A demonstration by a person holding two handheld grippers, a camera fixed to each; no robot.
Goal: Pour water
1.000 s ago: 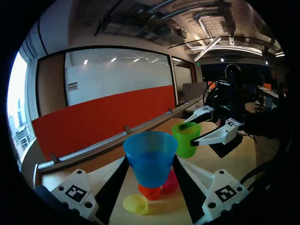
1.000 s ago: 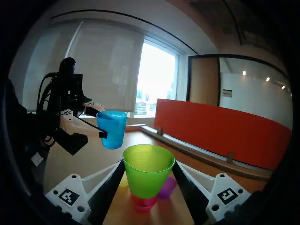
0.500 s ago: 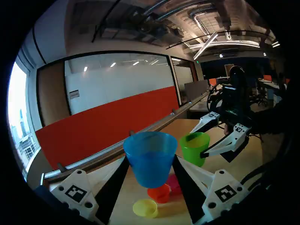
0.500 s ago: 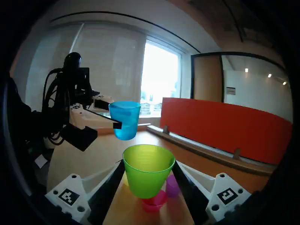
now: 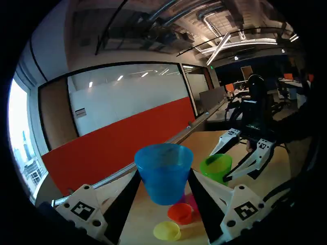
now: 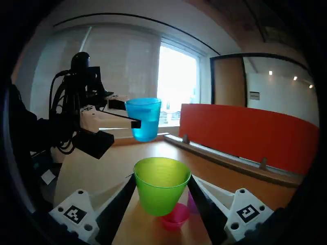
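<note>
The blue cup point(image 5: 164, 173) stands upright between the two fingers of the left tongs point(image 5: 164, 176), which press on its sides. A darker band in its lower part shows the water in it. In the right gripper view the blue cup point(image 6: 143, 124) hangs above and a little left of the green cup point(image 6: 162, 185). A second ago it sat lower and further left, so it has climbed and drawn closer.

The green cup is upright too, clamped between the fingers of the right tongs point(image 6: 162, 184). In the left gripper view the green cup point(image 5: 216, 167) lies right of the blue cup, with its rim below the blue cup's rim. A second ago the two rims were about level, and the green cup has since sunk and slid rightward.

Below the blue cup, three small cups rest on the tabletop point(image 5: 141, 214): an orange cup point(image 5: 180, 212), a yellow cup point(image 5: 166, 231) in front of it and a pink cup point(image 5: 192, 201) just behind. All three now sit more to the right under the blue cup than before. Behind the blue cup an orange partition point(image 5: 122, 143) runs along the far edge of the tabletop.
</note>
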